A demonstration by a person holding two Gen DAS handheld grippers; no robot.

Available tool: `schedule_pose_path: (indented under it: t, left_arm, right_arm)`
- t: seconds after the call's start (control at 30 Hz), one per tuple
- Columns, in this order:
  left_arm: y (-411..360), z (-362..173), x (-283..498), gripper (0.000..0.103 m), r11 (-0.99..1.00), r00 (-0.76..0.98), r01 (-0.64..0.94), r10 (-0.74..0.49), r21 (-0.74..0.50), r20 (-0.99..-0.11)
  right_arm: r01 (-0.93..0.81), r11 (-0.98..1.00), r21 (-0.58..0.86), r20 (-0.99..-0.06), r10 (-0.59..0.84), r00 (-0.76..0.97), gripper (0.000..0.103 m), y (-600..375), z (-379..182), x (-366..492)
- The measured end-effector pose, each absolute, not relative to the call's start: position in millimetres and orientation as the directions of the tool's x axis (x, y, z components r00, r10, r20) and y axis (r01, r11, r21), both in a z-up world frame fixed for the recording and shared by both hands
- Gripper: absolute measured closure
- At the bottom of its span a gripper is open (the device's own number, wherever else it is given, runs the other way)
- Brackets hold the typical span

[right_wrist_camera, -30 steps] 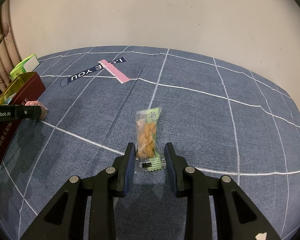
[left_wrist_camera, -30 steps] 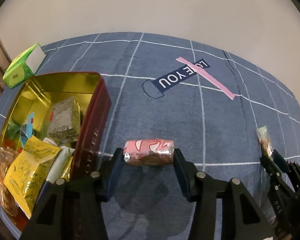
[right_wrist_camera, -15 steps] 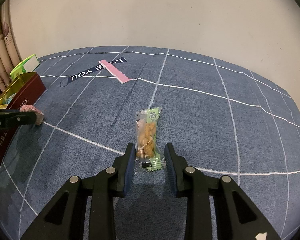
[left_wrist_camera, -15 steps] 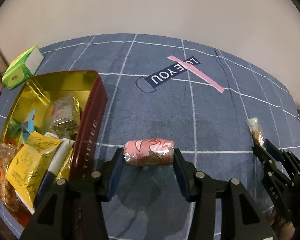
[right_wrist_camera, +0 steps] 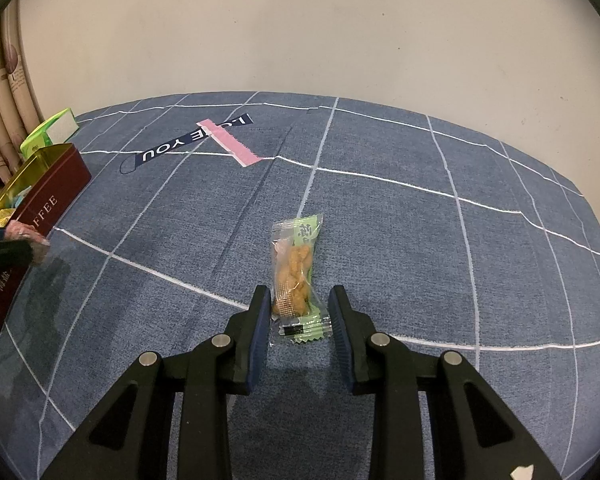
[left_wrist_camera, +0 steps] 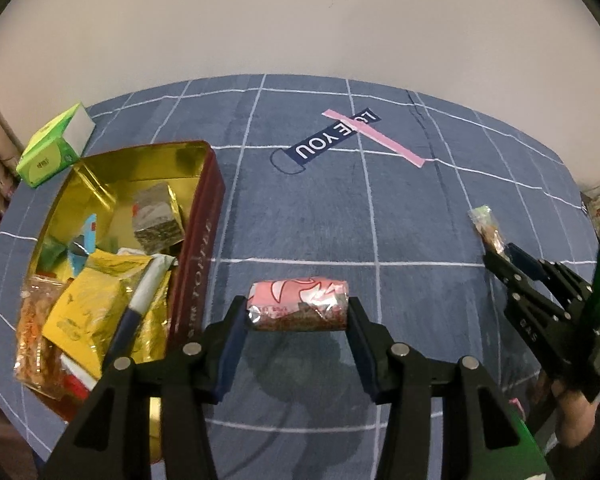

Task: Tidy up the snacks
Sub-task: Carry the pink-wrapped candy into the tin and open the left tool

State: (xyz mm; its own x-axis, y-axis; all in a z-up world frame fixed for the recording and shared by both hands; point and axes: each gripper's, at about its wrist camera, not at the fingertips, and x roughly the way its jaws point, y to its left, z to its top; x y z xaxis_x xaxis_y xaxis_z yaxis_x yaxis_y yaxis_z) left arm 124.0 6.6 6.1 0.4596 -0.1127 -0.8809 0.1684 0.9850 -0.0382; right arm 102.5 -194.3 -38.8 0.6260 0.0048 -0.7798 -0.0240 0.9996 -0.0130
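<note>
My left gripper (left_wrist_camera: 298, 309) is shut on a pink foil snack pack (left_wrist_camera: 298, 300), held crosswise above the blue cloth just right of the red and gold tin (left_wrist_camera: 204, 216). The right wrist view shows that pink pack (right_wrist_camera: 24, 234) at the far left, beside the tin's red wall (right_wrist_camera: 52, 196). My right gripper (right_wrist_camera: 298, 300) rests low on the cloth. Its pads press the sides of the near end of a clear and green snack packet (right_wrist_camera: 296, 260), which lies flat. The left wrist view catches this packet (left_wrist_camera: 483, 222) at the right gripper's tip (left_wrist_camera: 500, 254).
The tin holds several snack packs, yellow and foil ones among them (left_wrist_camera: 84, 312). A green box (left_wrist_camera: 52, 148) lies behind it. A dark "YOU" label (left_wrist_camera: 328, 140) and pink strip (left_wrist_camera: 380, 140) lie on the checked cloth. A person's hand (left_wrist_camera: 576, 416) grips the right tool.
My left gripper has risen with the pink pack and moved left, closer to the tin. The right gripper and its packet have stayed put.
</note>
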Motion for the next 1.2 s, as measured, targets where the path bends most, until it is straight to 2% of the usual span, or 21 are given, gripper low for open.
schedule_pose_path:
  t: [0.33,0.77,0.97,1.07,1.2]
  left_arm:
    - [36.8,42.1,109.3,0.054,0.984,0.507,0.174,-0.122,-0.038,-0.853]
    - [124.7,64.7,119.0,0.054,0.998,0.542,0.056,-0.028,0.003,-0.840]
    - [159.5,74.2,132.0,0.054,0.998,0.557,0.024,0.040,0.064,-0.830]
    - [177.7,76.2,142.5,0.054,0.998,0.557,-0.005,0.049,0.056,-0.829]
    - [197.7,68.0,163.7,0.054,1.000,0.523,-0.016,0.000,-0.010,-0.852]
  right_arm:
    - [-0.023,1.000,-0.020,-0.780,-0.001,0.626,0.075,-193.3,-39.2,102.2]
    - [-0.023,0.999,-0.030,-0.779,-0.009,0.626,0.075,-192.1,-41.9,103.2]
    - [-0.023,0.999,-0.033,-0.779,-0.011,0.627,0.075,-191.7,-42.4,103.1]
    - [-0.023,0.999,-0.032,-0.779,-0.011,0.627,0.075,-191.5,-42.5,103.4]
    - [-0.023,0.999,-0.034,-0.779,-0.013,0.627,0.074,-191.5,-42.3,103.4]
